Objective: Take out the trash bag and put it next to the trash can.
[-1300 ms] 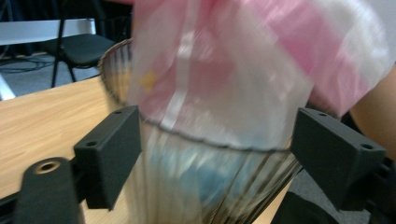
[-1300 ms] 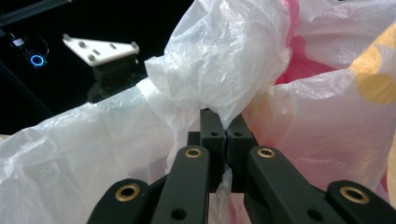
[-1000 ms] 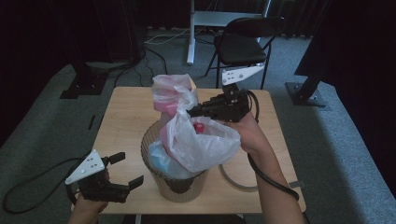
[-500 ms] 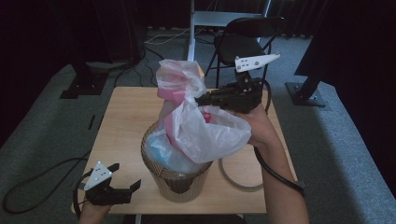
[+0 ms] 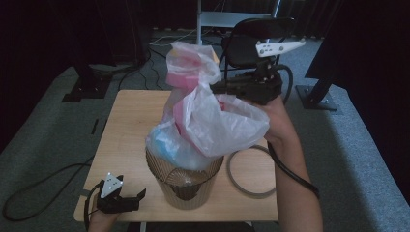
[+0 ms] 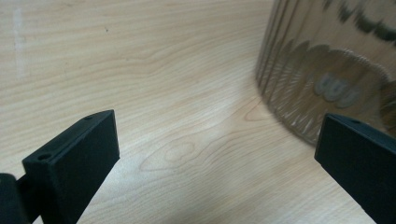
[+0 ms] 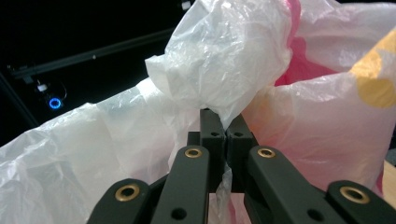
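Plastic bag point(image 5: 212, 121) pinched in right gripper point(image 7: 226, 122); lettering possibly illegible.

Bag point(image 5: 208, 116) higher; left tongs point(image 5: 126, 200) lower.

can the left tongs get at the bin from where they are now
Probably yes. The left tongs stand open, low over the table, with the ribbed bin just beside the jaw nearest it and only bare wood between. The right tongs hold the plastic bag up above, out of the way.
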Motion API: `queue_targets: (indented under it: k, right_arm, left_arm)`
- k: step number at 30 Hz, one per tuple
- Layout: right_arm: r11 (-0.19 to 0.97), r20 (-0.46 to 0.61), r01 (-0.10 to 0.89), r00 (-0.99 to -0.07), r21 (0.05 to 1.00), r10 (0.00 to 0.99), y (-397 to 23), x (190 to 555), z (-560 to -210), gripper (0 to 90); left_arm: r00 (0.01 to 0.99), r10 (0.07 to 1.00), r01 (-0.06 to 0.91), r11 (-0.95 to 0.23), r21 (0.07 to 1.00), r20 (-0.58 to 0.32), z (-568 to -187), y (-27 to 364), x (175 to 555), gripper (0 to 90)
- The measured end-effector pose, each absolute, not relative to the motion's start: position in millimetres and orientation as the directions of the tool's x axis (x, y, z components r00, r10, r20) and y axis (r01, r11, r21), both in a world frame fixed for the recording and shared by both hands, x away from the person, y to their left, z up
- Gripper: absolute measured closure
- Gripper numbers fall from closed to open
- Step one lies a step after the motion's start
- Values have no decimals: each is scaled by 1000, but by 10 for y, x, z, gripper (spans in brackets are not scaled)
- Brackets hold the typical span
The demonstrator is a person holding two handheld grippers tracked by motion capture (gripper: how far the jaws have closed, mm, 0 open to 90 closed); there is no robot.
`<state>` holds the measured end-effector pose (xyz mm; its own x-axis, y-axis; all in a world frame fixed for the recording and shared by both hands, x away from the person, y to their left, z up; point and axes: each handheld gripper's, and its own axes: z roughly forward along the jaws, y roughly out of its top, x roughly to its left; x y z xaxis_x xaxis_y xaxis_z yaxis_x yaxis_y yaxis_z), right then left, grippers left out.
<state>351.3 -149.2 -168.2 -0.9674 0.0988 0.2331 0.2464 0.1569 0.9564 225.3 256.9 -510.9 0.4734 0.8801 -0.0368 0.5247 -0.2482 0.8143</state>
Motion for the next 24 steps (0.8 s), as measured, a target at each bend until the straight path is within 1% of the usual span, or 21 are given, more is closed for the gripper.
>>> queue_targets:
  k: [5,9,11,14,18,24]
  right_arm:
    - [128,216,231,-969,965,116,-1574,3532,-1422,891]
    - [77,200,211,-970,974,136,-1711,3542,-1150,891]
    - [53,186,197,-969,979,165,-1802,3544,-1026,891]
    - [24,180,188,-963,982,201,-1925,3568,-922,891]
    - [39,184,204,-936,978,301,-2032,3663,-967,891]
    - [34,227,259,-895,965,383,-2179,3894,-1262,891]
  left_arm:
    - [452,892,550,-260,793,-22,-5236,2576,2290,0]
    - [447,894,577,-274,769,-17,-5324,2591,2328,0]
    - [450,893,593,-273,758,-31,-5359,2600,2345,0]
    - [455,890,599,-288,747,-22,-5389,2593,2352,0]
    - [462,887,606,-304,735,-14,-5409,2568,2364,0]
    - [463,886,608,-303,734,-18,-5412,2559,2366,0]
